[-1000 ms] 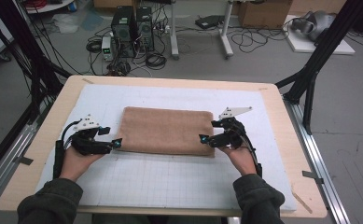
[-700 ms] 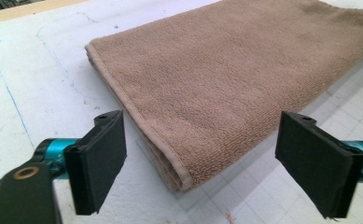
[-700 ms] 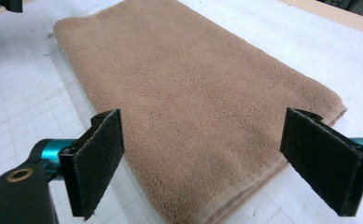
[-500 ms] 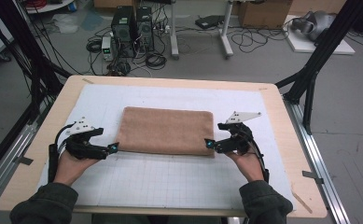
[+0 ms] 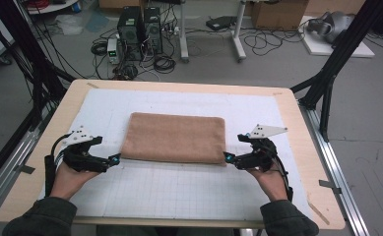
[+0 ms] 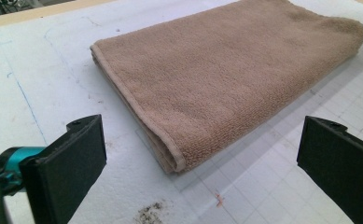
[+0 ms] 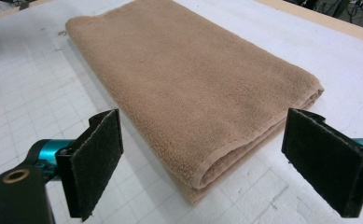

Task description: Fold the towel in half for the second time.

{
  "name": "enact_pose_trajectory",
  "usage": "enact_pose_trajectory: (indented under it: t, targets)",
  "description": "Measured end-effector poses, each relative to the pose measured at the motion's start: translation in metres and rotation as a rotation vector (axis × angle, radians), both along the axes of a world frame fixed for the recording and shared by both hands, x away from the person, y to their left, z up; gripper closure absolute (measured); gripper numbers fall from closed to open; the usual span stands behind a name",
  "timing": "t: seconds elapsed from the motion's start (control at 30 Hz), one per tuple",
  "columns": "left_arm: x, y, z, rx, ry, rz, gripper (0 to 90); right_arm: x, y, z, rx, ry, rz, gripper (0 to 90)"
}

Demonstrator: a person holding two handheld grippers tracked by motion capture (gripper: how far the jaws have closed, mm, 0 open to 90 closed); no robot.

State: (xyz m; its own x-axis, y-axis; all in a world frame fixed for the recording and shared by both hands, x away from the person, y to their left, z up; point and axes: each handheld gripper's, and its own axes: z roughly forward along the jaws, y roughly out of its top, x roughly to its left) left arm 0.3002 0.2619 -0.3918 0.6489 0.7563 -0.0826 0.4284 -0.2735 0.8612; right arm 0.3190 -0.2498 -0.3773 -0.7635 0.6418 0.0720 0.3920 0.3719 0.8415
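Towel [image 5: 175, 137]: a folded tan cloth lying flat at the centre of the white gridded mat [image 5: 179, 191] on the table [image 5: 297, 123]. The left gripper [image 5: 116, 159] sits just off the towel's near left corner; its jaws have just been opening and now stand wide, with nothing between them. The right gripper [image 5: 227, 157] sits just off the near right corner, jaws spread wide and clear of the cloth.
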Motion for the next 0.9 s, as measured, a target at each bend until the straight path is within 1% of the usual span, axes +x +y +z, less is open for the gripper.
enact_pose_trajectory:
  t: [0.13,0.33,0.4,0.6,0.63,0.73,0.77,0.9]
  targets:
    - [-0.006,0.003,0.001,-0.006,0.002,-0.004,1.7,-0.005,-0.004,-0.001,-0.003,-0.004,-0.002,11.8]
    - [-0.016,0.009,0.002,-0.003,-0.001,-0.003,1.7,-0.018,-0.014,-0.003,-0.011,-0.011,-0.016,11.8]
    - [-0.020,0.010,0.001,-0.008,-0.001,0.000,1.7,-0.022,-0.019,-0.004,-0.013,-0.016,-0.023,11.8]
    - [-0.032,0.017,-0.001,-0.013,0.002,0.003,1.7,-0.037,-0.033,-0.008,-0.008,-0.018,-0.046,11.8]
    - [-0.034,0.018,-0.001,-0.010,0.000,0.003,1.7,-0.039,-0.035,-0.009,-0.007,-0.022,-0.049,11.8]
    - [-0.039,0.020,-0.003,-0.005,-0.001,0.010,1.7,-0.046,-0.041,-0.011,0.002,-0.014,-0.059,11.8]
    - [-0.041,0.021,-0.004,-0.001,-0.002,0.010,1.7,-0.048,-0.042,-0.011,0.001,-0.019,-0.059,11.8]
    - [-0.047,0.022,-0.007,-0.014,0.002,0.018,1.7,-0.057,-0.046,-0.013,-0.003,-0.020,-0.064,11.8]
